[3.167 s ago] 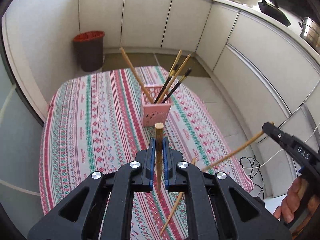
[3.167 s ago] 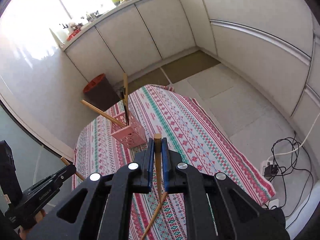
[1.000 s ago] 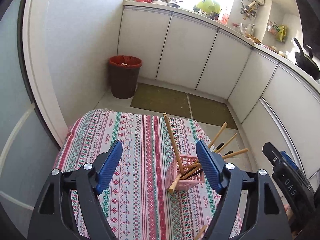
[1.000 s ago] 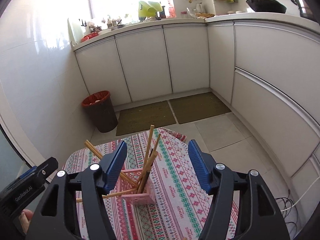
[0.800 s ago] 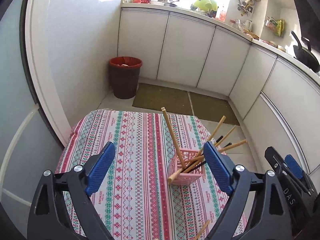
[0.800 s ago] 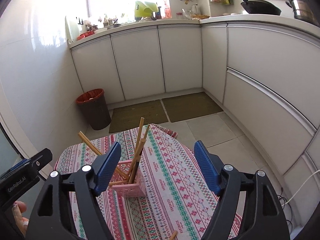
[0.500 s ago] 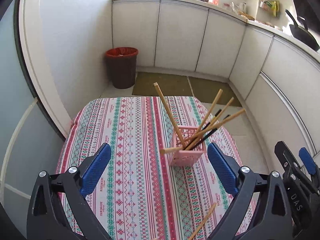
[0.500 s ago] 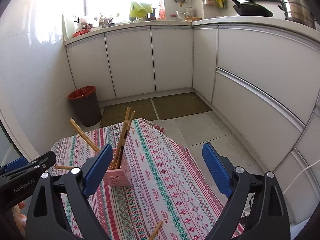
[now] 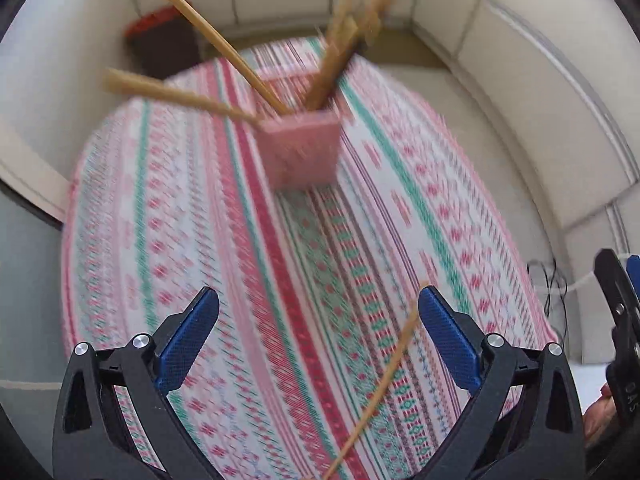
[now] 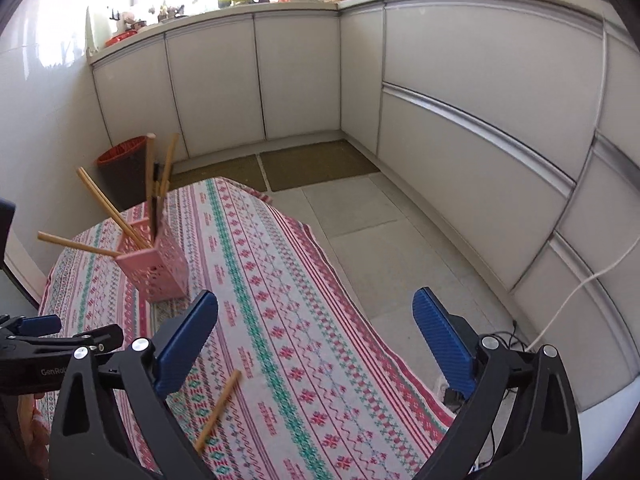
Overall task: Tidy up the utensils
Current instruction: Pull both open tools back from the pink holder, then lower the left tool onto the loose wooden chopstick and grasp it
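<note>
A pink perforated holder [image 9: 301,151] stands on the striped tablecloth [image 9: 168,240] with several wooden chopsticks [image 9: 224,46] leaning out of it; it also shows in the right wrist view [image 10: 158,266]. One loose wooden chopstick [image 9: 384,376] lies on the cloth near me, and shows in the right wrist view too [image 10: 218,410]. My left gripper [image 9: 318,332] is open and empty, above the cloth just left of the loose chopstick. My right gripper [image 10: 316,336] is open and empty over the cloth's right edge. The left wrist view is motion-blurred.
White cabinets [image 10: 460,120] run along the back and right. A red-rimmed dark bin [image 10: 124,168] stands on the floor behind the table. Cables and a socket strip [image 10: 516,344] lie on the tiled floor at right. The right gripper's body [image 9: 618,320] shows at the left view's edge.
Both grippers let go of their chopsticks into the holder and opened wide. In the last half second the left gripper tipped down toward the cloth and the loose chopstick; the right moved lower and rightward.
</note>
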A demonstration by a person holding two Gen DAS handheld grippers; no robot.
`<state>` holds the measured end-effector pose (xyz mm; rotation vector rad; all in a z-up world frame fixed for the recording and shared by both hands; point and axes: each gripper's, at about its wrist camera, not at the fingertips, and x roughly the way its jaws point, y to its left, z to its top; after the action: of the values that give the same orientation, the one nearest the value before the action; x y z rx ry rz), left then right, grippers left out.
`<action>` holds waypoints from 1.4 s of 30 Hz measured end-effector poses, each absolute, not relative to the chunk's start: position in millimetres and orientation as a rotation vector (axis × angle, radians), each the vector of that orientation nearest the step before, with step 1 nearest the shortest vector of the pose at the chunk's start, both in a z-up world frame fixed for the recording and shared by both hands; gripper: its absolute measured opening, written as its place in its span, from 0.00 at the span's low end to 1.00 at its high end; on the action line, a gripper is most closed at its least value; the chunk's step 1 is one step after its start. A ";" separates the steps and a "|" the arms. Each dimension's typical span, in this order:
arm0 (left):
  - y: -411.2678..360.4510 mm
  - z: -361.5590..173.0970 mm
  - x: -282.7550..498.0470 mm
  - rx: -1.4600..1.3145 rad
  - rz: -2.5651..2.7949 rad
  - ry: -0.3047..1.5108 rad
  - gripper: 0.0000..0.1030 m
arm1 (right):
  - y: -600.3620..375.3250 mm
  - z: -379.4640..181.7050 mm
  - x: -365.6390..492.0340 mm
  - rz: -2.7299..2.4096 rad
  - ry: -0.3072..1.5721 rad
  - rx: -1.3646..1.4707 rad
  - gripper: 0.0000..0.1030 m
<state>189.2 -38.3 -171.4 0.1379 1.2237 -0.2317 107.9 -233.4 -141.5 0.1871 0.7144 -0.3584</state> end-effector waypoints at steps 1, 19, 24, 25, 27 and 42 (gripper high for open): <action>-45.9 -183.5 189.8 0.157 -0.240 1.258 0.93 | -240.6 -149.6 101.3 -0.376 0.719 0.192 0.92; -130.5 -267.5 184.4 0.359 -0.391 1.421 0.17 | -329.3 -210.5 47.4 -0.541 0.763 0.423 0.92; -123.8 -265.3 181.3 0.344 -0.390 1.394 0.07 | -323.5 -209.9 55.3 -0.525 0.780 0.430 0.92; -118.8 -262.4 180.3 0.342 -0.380 1.381 0.07 | -321.2 -209.6 57.6 -0.516 0.788 0.449 0.92; -108.1 -251.7 176.4 0.326 -0.373 1.348 0.07 | -315.7 -207.4 61.9 -0.492 0.794 0.474 0.92; -12.2 -129.0 152.7 0.026 -0.302 1.008 0.06 | -209.3 -167.5 134.0 -0.260 0.806 0.349 0.92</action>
<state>152.7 -12.2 -129.0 0.0261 1.0078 -0.3015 134.0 -209.3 -167.5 0.3490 0.8060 -0.2601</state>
